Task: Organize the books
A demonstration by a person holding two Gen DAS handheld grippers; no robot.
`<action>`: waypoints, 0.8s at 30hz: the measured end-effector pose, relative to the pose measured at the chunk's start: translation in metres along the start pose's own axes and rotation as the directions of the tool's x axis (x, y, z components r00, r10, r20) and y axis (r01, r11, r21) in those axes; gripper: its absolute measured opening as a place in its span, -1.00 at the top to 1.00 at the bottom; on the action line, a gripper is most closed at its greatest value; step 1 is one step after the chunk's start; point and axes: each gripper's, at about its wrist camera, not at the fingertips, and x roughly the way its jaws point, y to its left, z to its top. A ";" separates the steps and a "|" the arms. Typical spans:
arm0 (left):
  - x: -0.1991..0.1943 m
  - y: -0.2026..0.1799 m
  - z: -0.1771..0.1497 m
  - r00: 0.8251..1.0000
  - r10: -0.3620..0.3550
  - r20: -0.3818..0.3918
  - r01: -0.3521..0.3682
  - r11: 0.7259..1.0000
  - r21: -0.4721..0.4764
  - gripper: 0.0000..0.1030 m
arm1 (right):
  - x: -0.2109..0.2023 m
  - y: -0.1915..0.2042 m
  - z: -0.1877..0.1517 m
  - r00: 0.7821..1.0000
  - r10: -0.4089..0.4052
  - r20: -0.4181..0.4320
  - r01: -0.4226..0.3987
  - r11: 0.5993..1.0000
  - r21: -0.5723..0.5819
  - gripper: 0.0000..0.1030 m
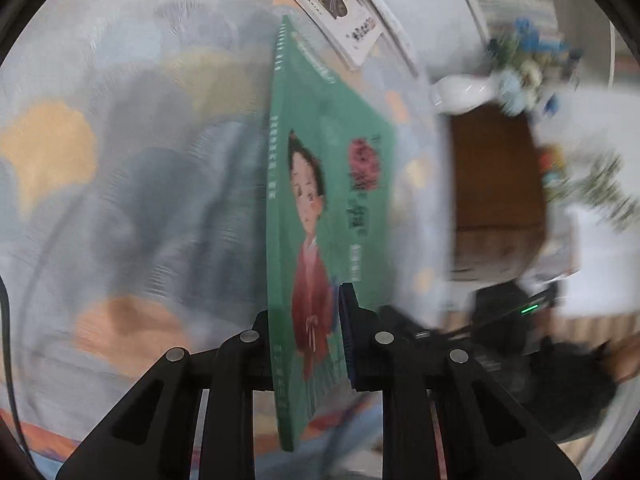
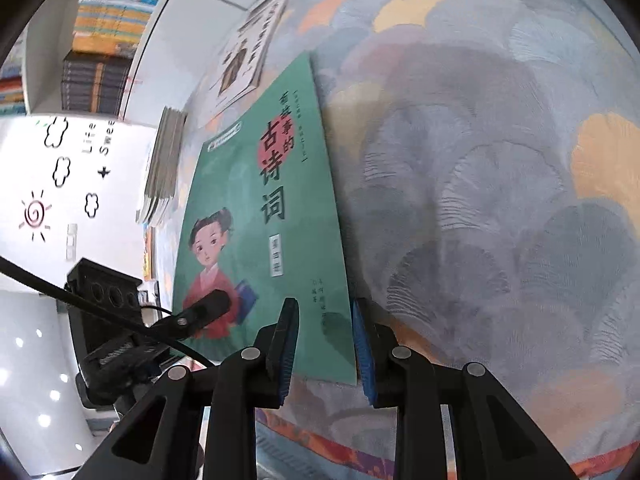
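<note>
green book (image 2: 260,216) lifted off rug (image 2: 480,160), tilted on edge | left gripper (image 1: 308,344) clamped on its near edge, cover facing right | right gripper (image 2: 326,344) clamped on near right corner | white book (image 2: 244,56) flat on rug beyond | stack (image 2: 162,168) far left by wall

Your book (image 2: 256,216) is green, with a dark-haired girl in a red robe and a red disc behind black title characters. The rug (image 2: 500,184) under it runs grey-blue fan scallops, dotted with yellow and orange ones. Blue pads (image 2: 365,360) line your black right gripper (image 2: 325,344). White-covered book (image 1: 340,12) beyond.
</note>
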 end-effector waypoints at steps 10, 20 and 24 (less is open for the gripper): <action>0.009 -0.011 0.012 0.952 -0.302 -0.043 0.284 0.929 -0.237 0.67 | 0.001 -0.037 0.009 0.958 0.286 0.029 -0.286 0.938 0.195 -0.04; -0.007 -0.014 0.016 0.996 -0.058 -0.068 0.052 0.994 -0.091 0.67 | 0.016 0.009 0.028 0.972 0.232 0.037 -0.234 0.970 0.069 0.39; -0.013 -0.041 0.011 0.982 0.187 0.003 -0.186 0.972 0.146 0.67 | 0.019 0.051 0.021 0.998 0.031 0.049 -0.025 0.993 -0.120 0.39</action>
